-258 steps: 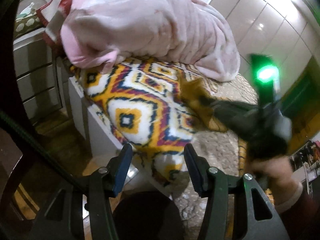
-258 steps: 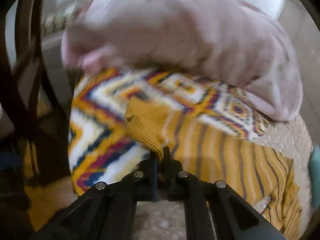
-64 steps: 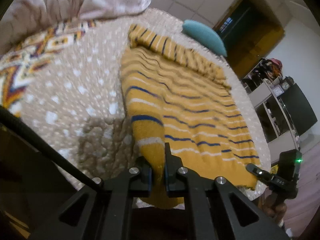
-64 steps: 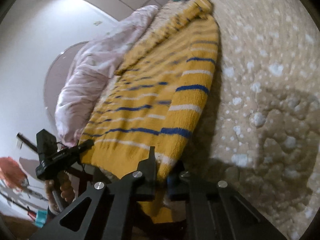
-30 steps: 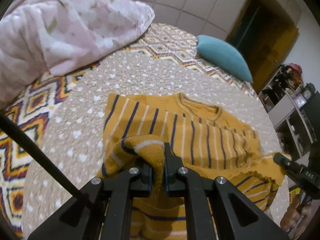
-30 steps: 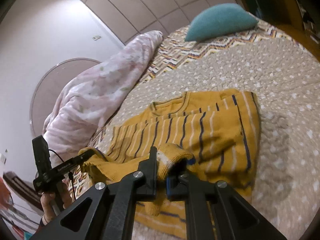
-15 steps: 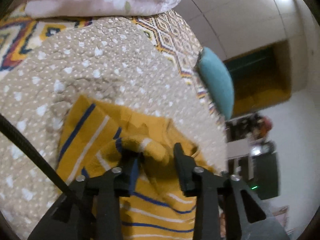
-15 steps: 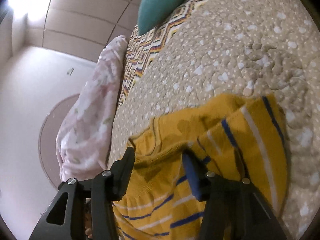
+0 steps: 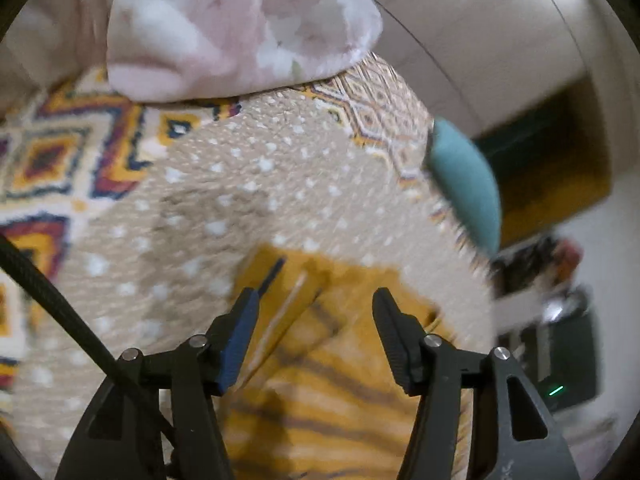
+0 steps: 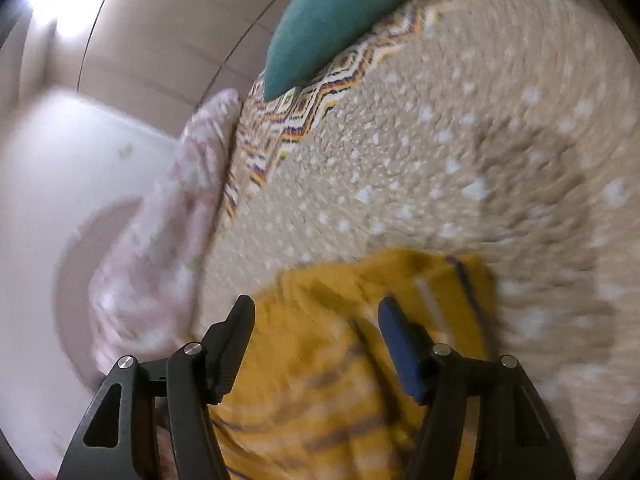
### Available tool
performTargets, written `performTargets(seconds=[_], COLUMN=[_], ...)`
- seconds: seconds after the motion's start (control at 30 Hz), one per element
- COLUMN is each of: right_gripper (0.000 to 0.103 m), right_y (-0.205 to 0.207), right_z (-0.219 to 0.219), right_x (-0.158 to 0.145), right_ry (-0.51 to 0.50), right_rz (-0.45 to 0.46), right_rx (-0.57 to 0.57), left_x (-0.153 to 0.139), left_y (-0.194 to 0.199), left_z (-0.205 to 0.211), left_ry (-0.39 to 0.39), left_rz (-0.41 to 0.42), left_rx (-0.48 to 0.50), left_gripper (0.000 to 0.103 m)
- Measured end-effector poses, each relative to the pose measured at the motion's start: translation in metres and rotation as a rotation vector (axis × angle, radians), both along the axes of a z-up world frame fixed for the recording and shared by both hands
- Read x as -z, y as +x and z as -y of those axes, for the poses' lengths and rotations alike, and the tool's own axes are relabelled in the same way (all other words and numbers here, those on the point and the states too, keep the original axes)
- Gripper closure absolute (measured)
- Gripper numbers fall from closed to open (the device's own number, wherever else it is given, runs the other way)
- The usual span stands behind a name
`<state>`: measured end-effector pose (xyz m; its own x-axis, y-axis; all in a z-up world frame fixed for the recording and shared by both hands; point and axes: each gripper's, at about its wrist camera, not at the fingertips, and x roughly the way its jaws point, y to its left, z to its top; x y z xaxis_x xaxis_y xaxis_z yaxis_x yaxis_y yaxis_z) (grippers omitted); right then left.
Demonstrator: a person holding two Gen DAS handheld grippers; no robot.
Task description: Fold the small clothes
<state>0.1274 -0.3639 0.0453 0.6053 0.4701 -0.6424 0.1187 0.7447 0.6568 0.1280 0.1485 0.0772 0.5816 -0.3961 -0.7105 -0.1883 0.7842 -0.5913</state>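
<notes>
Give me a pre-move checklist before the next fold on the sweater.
1. Left gripper released: ok, jaws opening, nothing pinched; sweater lies beneath.
2. Right gripper released: ok, jaws opening, sweater lies below them, pads clear.
3. Sweater flat on the bedspread: cannot tell, both views blurred.
4. Fold edges aligned: cannot tell, only the far part shows.
5. Bedspread beyond the sweater free of things: ok; pillow and pink blanket sit apart from it.

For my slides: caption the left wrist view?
Left gripper opening above the striped yellow sweater laid on the dotted bedspread.
</notes>
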Motion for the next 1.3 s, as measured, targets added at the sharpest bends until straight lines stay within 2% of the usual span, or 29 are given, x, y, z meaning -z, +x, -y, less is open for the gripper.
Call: performTargets(seconds=[0.13,0.17,0.27,0.33,0.37,0.4,0.47,0.53,0.57,0.63,0.7,0.8,0.93,1.0,1.03,1.1,1.17,1.2,1.27,1.3], right_gripper=[0.033,0.033,0.033,0.063,0.095,0.096,0.096,0.096,0.094,0.077,0.069,0.055,0.054,0.048,0.046,0.028,0.021,0.014,0.0,0.0], right_y=[-0.053,-0.065,-0.098,-0.111,-0.114,-0.116,-0.12,-0.121,-0.124,-0.135,-0.148,-0.159,-0.151,-0.146,-0.143,-0.142,-0.139,-0.137,-0.134,-0.135], right_z=[-0.01,-0.013,-0.022,-0.028,-0.028,-0.024,-0.014,-0.011,-0.012,-0.017,-0.022,-0.023,-0.001,0.018,0.026,0.046,0.057,0.06,0.058,0.054], right_x=[-0.006,-0.005,0.009,0.023,0.029,0.032,0.032,0.026,0.023,0.01,-0.001,-0.001,0.015,0.028,0.032,0.038,0.038,0.04,0.047,0.051], right_ry=[-0.154,-0.175,-0.213,-0.244,-0.248,-0.259,-0.364,-0.429,-0.459,-0.509,-0.559,-0.664,-0.722,-0.754,-0.752,-0.699,-0.669,-0.672,-0.661,-0.684], right_rz=[-0.008,-0.008,-0.02,-0.051,-0.069,-0.076,-0.078,-0.077,-0.074,-0.042,0.003,-0.005,-0.081,-0.127,-0.14,-0.132,-0.124,-0.124,-0.073,-0.055], right_rx=[-0.1,-0.117,-0.175,-0.239,-0.249,-0.233,-0.161,-0.11,-0.088,-0.062,-0.059,-0.004,0.082,0.109,0.116,0.121,0.12,0.114,0.079,0.08], left_x=[0.001,0.005,0.025,0.037,0.04,0.042,0.038,0.027,0.021,0.008,-0.003,-0.012,-0.017,-0.02,-0.022,-0.022,-0.022,-0.022,-0.022,-0.022], left_y=[-0.04,-0.05,-0.068,-0.079,-0.082,-0.083,-0.088,-0.098,-0.105,-0.124,-0.145,-0.174,-0.205,-0.217,-0.225,-0.232,-0.24,-0.242,-0.247,-0.249], left_z=[0.019,0.024,0.032,0.031,0.028,0.025,0.019,0.013,0.011,0.011,0.016,0.033,0.061,0.073,0.08,0.087,0.095,0.098,0.104,0.108], left_ry=[0.207,0.262,0.364,0.415,0.422,0.437,0.496,0.506,0.512,0.514,0.51,0.521,0.526,0.506,0.49,0.469,0.445,0.436,0.424,0.427], left_rz=[0.006,-0.002,-0.054,-0.091,-0.104,-0.124,-0.141,-0.132,-0.128,-0.085,-0.043,0.008,0.059,0.081,0.091,0.097,0.097,0.095,0.095,0.096], left_rx=[0.102,0.126,0.155,0.146,0.14,0.125,0.066,0.042,0.032,0.024,0.045,0.072,0.11,0.123,0.125,0.125,0.125,0.126,0.132,0.136], left_gripper=[0.038,0.037,0.037,0.037,0.037,0.036,0.036,0.036,0.036,0.036,0.036,0.036,0.035,0.034,0.034,0.034,0.034,0.034,0.034,0.034])
